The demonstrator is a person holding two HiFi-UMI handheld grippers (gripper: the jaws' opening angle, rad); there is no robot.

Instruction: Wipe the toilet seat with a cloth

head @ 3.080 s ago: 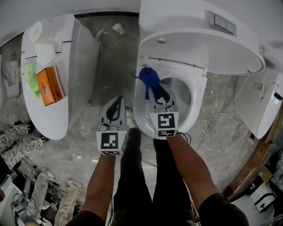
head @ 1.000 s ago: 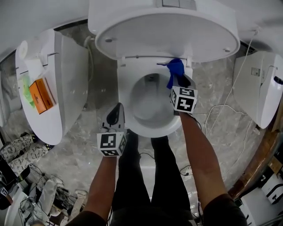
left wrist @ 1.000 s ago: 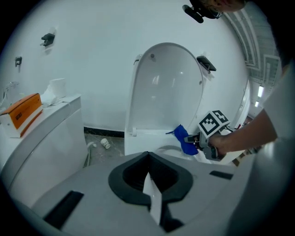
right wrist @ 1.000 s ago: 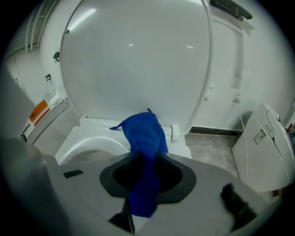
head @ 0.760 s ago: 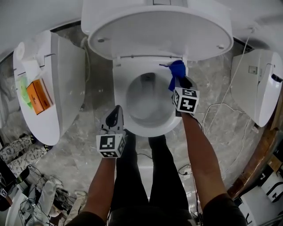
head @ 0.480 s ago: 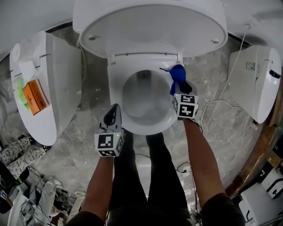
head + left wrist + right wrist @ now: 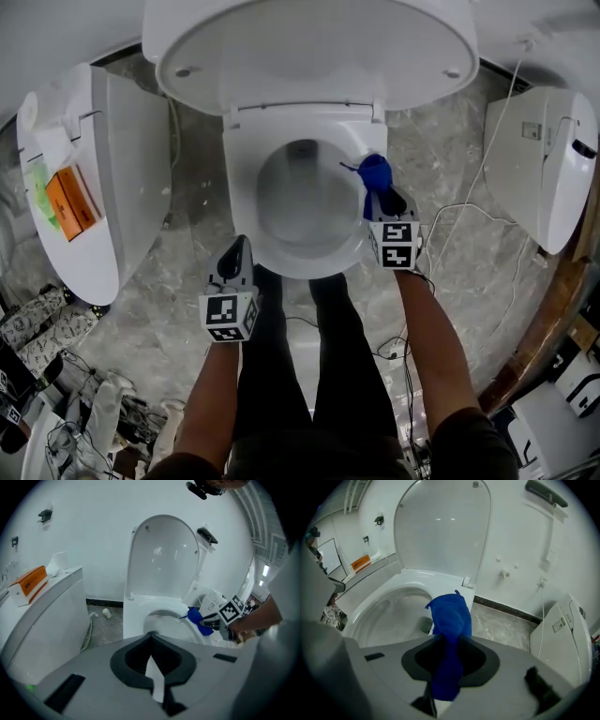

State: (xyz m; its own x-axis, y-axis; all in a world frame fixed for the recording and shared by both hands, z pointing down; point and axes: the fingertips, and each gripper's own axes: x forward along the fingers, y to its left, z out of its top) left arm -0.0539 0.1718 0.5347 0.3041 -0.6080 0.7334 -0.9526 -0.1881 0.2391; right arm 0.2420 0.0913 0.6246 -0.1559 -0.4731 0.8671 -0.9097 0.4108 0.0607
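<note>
Right hand-held gripper has its jaws clamped on the cloth. The blue wad bunches out past the tips and lies on the right limb of the seat, roughly mid-length and a bit toward the hinge.

Key relation:
- The cloth sits just ahead of the right tips, on the hinge side.
- The seat's long axis runs hinge to front, straight away from the person.
- The gripper lines up roughly along that right limb.
- My read is that the next stroke follows the ring along that axis, toward the front rim or back toward the hinge.

Left hand-held gripper is fully closed and holds nothing. It hangs off the seat's front-left, over the floor and just clear of the rim. The right arm is clearly the nearer one. The left is idle.

Lid is up behind the seat, so the ring is fully exposed.

Counts:
- 1 cloth
- 2 hand-held grippers
- 1 seat
- 1 lid
- 1 more white toilet left of the seat, lid down, with 1 orange box on it
- 1 more unit right of the seat
</note>
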